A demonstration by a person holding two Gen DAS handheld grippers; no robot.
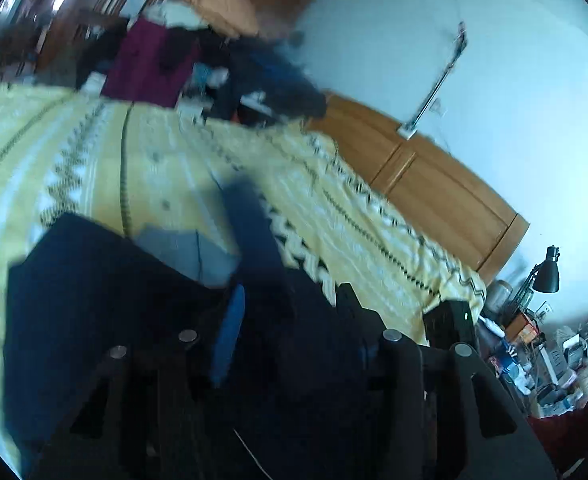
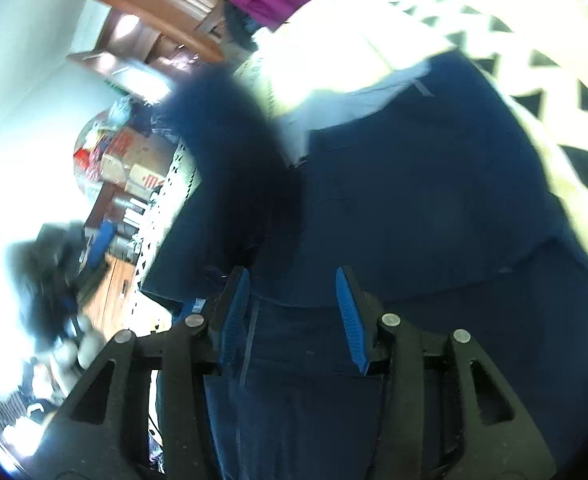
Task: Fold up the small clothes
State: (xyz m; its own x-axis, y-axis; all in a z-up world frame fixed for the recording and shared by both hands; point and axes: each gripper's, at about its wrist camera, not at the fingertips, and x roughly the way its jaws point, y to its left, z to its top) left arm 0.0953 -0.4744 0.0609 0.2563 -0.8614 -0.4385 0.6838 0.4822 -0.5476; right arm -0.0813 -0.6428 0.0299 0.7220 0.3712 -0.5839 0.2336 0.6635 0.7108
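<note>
Navy garment (image 2: 434, 208) lies on the yellow bedspread (image 1: 165, 152). The right gripper (image 2: 294, 312) hovers over it, jaws wide apart, holding nothing. Left gripper (image 1: 289, 328): cloth hides one finger, grip unclear; only its view shows the wooden headboard (image 1: 434, 184).

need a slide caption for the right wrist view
Open right gripper poised over navy shorts on a yellow patterned bedspread.

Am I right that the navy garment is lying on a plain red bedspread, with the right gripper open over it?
Not quite: the bedspread is yellow with a zigzag pattern, as the left wrist view shows. The navy garment lies on it, right gripper open above.
</note>
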